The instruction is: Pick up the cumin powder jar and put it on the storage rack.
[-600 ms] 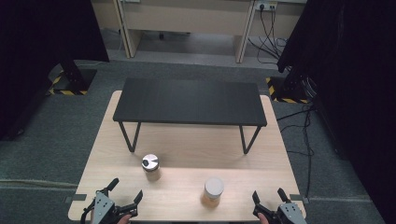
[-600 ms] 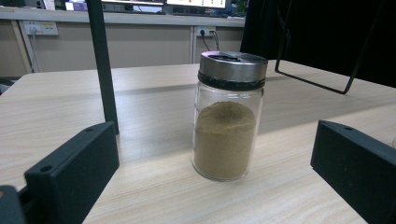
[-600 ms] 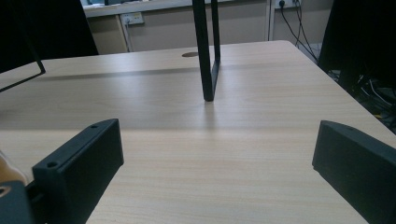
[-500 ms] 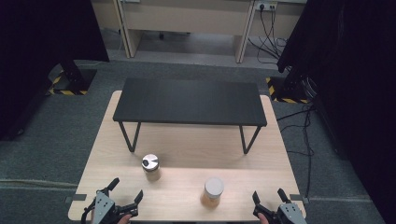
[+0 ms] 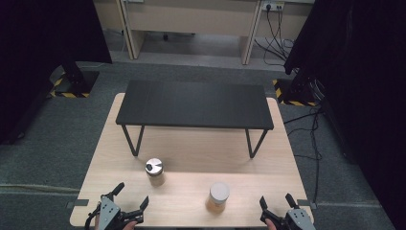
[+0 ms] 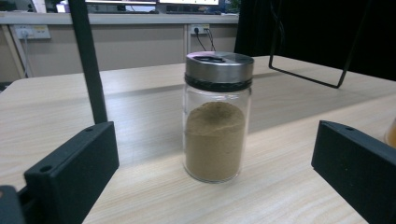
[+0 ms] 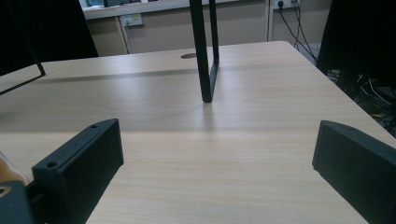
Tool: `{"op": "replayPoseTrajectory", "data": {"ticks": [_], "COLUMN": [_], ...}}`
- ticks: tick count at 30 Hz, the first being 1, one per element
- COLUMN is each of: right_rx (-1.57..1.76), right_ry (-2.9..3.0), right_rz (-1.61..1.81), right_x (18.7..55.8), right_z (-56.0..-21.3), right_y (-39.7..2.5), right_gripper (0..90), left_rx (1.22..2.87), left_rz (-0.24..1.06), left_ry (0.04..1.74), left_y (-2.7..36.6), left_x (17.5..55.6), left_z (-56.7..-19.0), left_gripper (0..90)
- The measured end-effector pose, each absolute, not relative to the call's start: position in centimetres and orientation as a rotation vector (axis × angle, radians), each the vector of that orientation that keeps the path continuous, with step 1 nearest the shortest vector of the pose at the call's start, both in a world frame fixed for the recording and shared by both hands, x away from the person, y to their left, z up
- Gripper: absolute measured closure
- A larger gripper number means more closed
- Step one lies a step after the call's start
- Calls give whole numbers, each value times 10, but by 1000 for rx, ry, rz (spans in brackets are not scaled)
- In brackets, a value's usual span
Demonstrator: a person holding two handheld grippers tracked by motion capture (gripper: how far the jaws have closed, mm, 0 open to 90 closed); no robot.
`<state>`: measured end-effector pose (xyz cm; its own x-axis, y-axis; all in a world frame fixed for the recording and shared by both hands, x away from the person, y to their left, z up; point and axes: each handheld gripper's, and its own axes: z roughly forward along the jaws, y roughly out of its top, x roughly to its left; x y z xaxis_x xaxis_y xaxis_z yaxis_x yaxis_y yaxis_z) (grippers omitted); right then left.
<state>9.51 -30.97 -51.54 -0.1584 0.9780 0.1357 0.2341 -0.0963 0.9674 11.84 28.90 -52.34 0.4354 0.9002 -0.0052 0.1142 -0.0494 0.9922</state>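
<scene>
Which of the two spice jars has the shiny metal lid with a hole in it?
The jar on the left, in front of the left gripper. The other jar, nearer the right side, has a plain pale lid.

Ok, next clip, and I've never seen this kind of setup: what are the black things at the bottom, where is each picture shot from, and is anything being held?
No robot here: a person holds a two-jaw tool in each hand. The high view looks down on a light wooden table; the left gripper and right gripper poke in at its near edge. The other two pictures come from cameras riding on those grippers, looking out between their own black jaws. On the table stands a small black shelf on legs, and in front of it two spice jars: a metal-lidded jar of brownish powder, facing the left gripper, and a white-lidded jar further right. Both grippers are open and hold nothing.
</scene>
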Motion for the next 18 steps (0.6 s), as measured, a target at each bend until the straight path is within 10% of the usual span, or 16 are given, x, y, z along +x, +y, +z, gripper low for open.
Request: {"op": "replayPoseTrajectory", "data": {"ticks": [18], "right_rx": [1379], "right_ry": [1470], "right_rz": [1324], "right_x": [101], "right_z": [-514], "right_y": [-309], "right_gripper": [19], "left_rx": [1621], "left_rz": [801], "left_ry": [925], "left_y": [260], "left_x": [157], "left_z": [-510], "left_gripper": [0]}}
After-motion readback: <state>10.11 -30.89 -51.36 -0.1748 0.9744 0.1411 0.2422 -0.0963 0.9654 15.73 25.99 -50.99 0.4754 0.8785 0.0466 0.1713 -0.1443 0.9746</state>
